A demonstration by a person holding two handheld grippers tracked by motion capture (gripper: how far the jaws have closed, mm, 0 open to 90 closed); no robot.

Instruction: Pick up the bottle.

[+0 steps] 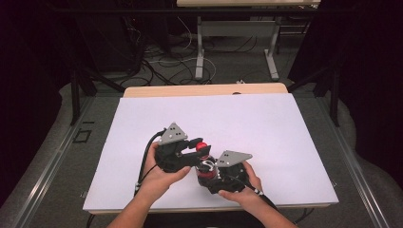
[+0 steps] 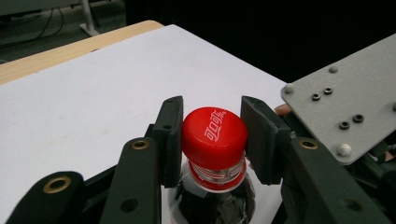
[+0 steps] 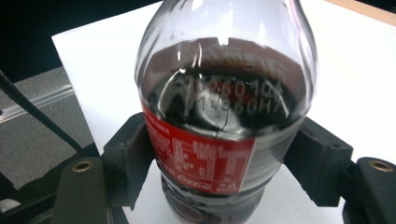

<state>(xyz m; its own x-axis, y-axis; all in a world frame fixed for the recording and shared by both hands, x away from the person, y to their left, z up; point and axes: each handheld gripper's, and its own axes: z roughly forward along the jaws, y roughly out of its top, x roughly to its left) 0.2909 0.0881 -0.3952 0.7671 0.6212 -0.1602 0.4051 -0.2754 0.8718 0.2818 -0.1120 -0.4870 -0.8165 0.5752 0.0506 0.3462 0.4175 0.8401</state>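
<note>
High view: both hands hold claws together over the white-covered desk (image 1: 266, 123), a clear plastic cola bottle (image 1: 204, 164) with dark drink and red label between them. Left claw (image 2: 214, 140) is clamped on the red screw cap (image 2: 214, 136), one black pad pressed to each side of it. Right claw (image 3: 219, 163) grips the bottle body at the label, pads tight on both sides. Bottle stands upright, directly between each claw's jaws, the other claw's grey plate (image 2: 345, 100) just beside the cap.
</note>
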